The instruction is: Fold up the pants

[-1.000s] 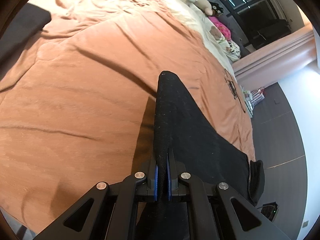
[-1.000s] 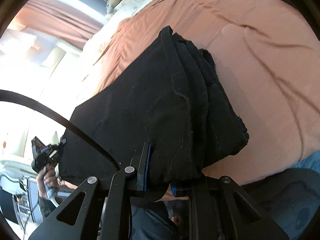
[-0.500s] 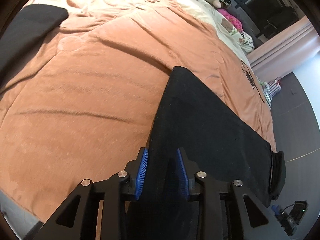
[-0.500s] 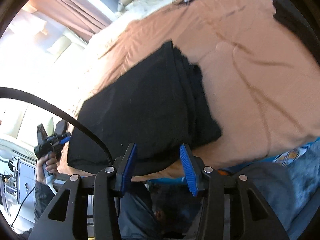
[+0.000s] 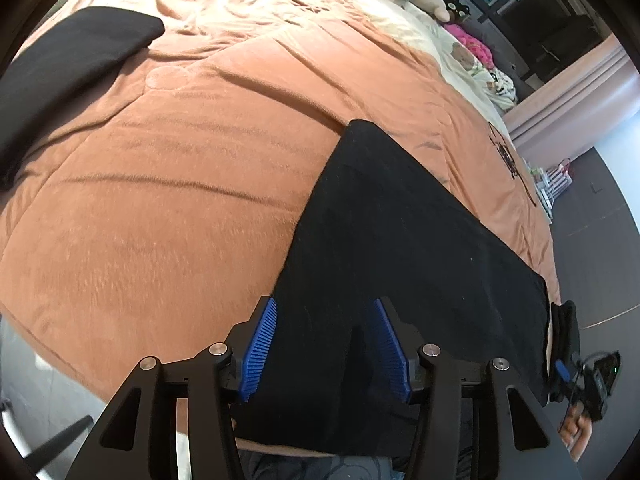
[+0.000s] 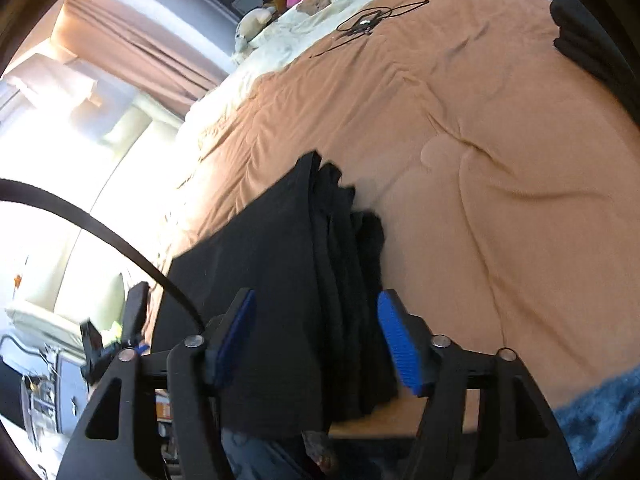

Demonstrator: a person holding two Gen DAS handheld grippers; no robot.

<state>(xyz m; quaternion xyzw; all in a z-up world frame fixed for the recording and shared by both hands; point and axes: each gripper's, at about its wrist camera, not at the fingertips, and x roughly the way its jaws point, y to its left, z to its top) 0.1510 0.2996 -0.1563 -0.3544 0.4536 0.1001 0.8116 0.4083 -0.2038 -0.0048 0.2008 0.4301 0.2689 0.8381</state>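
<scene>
At near edge of bed (image 5: 160, 208), black pants (image 5: 400, 240) lie folded flat; left gripper (image 5: 326, 350) and right gripper (image 6: 320, 340) just opening, released; best back off level, avoid snagging layers

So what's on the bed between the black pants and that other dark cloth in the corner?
Just bare orange blanket with wrinkles. In the left wrist view, nothing sits between the black pants and the dark cloth.

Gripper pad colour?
Blue, ribbed pads; clearest in the left wrist view.
</scene>
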